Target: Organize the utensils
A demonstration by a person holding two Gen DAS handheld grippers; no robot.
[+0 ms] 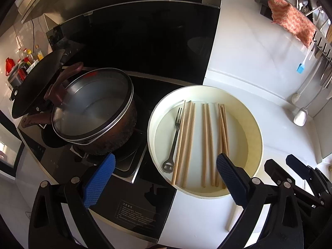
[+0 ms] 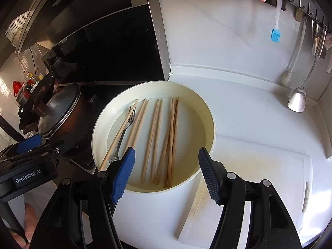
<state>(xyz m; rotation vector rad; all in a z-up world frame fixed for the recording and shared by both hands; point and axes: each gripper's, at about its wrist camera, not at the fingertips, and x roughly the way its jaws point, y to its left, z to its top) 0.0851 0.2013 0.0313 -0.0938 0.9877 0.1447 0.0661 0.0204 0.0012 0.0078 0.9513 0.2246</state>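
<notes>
A round white tray (image 1: 255, 124) (image 2: 209, 112) sits on the white counter beside the stove. In it lie several wooden chopsticks (image 1: 207, 143) (image 2: 154, 137) and a metal fork (image 1: 174, 143) (image 2: 122, 132) at their left. My left gripper (image 1: 165, 161) hovers open over the tray's near rim and the stove edge, with nothing between its blue pads (image 1: 99, 180). My right gripper (image 2: 166, 155) also stands open above the tray's near side, chopstick ends showing between its fingers (image 2: 124, 172) untouched.
A lidded brown pot (image 1: 93, 112) (image 2: 58, 112) and a black pan (image 1: 35, 87) crowd the stove at left. A white cutting board (image 2: 259, 186) lies right of the tray. A blue brush (image 2: 275, 35), a ladle (image 2: 297, 99) and a pink cloth (image 1: 290, 22) hang on the wall rail.
</notes>
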